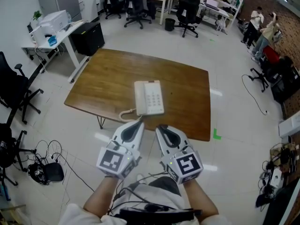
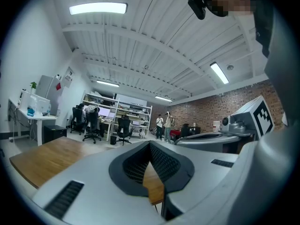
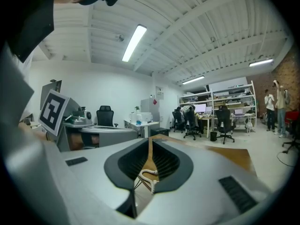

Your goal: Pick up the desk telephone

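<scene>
A white desk telephone [image 1: 149, 97] lies on the brown wooden table [image 1: 112, 78], handset along its left side, keypad on the right. Its coiled cord [image 1: 126, 114] loops at the table's near edge and shows between the right jaws as the cord [image 3: 146, 174]. My left gripper [image 1: 139, 121] is shut, just short of the near edge by the cord, holding nothing. My right gripper [image 1: 161, 127] hovers beside it before the table edge, its jaws parted by a narrow slit with nothing between them. Both point level toward the phone, not touching it. Left gripper [image 2: 150, 143] and right gripper [image 3: 150, 139] show the tabletop ahead.
A white desk with a printer [image 1: 52, 21] and a black cabinet [image 1: 89, 37] stand at the left. Office chairs [image 1: 187, 6] crowd the back, another chair [image 1: 14, 90] is far left. Cables [image 1: 44, 165] lie on the floor; people [image 1: 262, 29] stand at the right.
</scene>
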Motion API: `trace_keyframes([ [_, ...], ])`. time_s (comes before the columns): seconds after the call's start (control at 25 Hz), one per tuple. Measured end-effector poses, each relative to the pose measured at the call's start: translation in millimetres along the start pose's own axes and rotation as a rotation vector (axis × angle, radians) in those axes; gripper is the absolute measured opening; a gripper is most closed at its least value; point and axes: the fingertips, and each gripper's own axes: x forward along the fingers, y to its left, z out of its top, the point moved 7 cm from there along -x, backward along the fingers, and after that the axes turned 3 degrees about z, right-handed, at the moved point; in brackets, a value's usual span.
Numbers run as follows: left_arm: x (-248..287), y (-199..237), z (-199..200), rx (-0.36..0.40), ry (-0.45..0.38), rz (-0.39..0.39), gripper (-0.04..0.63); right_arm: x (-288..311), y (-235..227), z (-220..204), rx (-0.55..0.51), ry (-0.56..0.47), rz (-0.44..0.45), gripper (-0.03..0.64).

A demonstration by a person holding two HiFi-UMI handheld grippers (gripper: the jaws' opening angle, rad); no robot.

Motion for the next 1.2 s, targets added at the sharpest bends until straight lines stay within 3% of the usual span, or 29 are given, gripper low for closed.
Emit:
trace_keyframes([
  [0.6,36,27,-23,-0.002,0.037,0.016,0.006,35,-34,-8,0.023,0.001,-0.013,0.029],
  [0.72,48,33,-30,-0.012,0.069,0.022,0.046,46,-45,-8,0.025,0.003,-0.003,0.029],
  [0.92,73,45,-39,-0.003,0.084,0.029,0.048,62,-65,-13,0.047,0.025,-0.006,0.029],
  [0.96,78,46,-42,-0.009,0.097,0.021,0.082,66,-68,-14,0.053,0.033,-0.001,0.033],
  [1.04,85,50,-49,-0.02,0.124,0.014,0.138,73,-75,-18,0.063,0.051,0.01,0.094],
  [1.2,100,57,-61,-0.035,0.151,0.043,0.142,82,-92,-25,0.064,0.082,0.007,0.094],
])
